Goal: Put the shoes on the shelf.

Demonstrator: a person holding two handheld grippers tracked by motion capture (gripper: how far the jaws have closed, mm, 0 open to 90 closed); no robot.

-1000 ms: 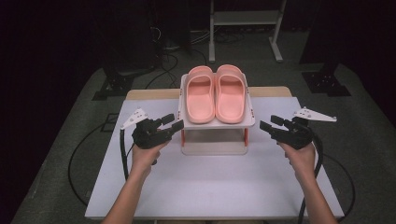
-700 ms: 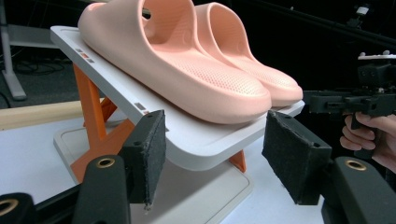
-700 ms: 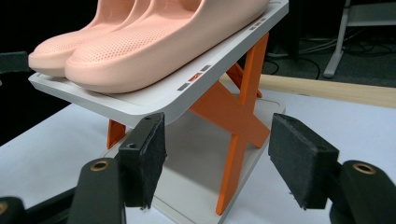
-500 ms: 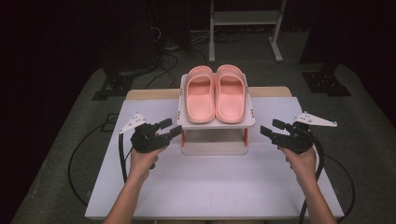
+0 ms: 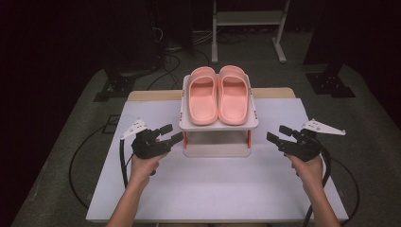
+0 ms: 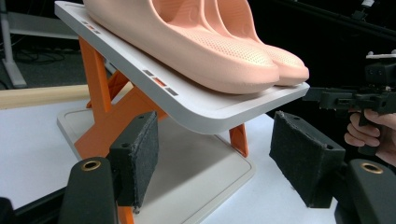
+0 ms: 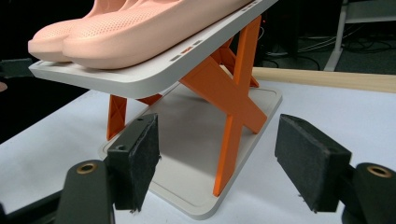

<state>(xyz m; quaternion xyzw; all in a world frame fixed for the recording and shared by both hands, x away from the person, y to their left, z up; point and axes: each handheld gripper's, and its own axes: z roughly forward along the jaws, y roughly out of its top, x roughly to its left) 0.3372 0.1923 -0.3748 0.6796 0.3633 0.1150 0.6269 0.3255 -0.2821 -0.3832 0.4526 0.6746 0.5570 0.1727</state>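
High view: a pair of pink slide sandals (image 5: 218, 94) lies side by side on the white top shelf (image 5: 253, 124) of a small two-tier rack with orange cross-braced legs (image 7: 233, 100), standing mid-desk on the white desk (image 5: 213, 189). The left tongs (image 5: 171, 134) hover just beside the rack's left front corner, the right tongs (image 5: 280, 134) a little farther off its right side; both are released, jaws spread wide and gripping nothing.

Left gripper view looks up under the tilted shelf edge, with the near sandal's toe (image 6: 233, 60) above and the rack's base plate (image 6: 205, 172) between the pads. Right gripper view mirrors it, the shelf edge (image 7: 140, 79) just above and ahead of the open jaws.

By my judgement this is the approach step: both hands are lining up on either side of the rack, nothing yet touched. The next move likely calls for bringing each pair of tongs in level with the shelf rim or a sandal's side, closing evenly, and keeping the shelf steady so the sandals do not slide off its slope.
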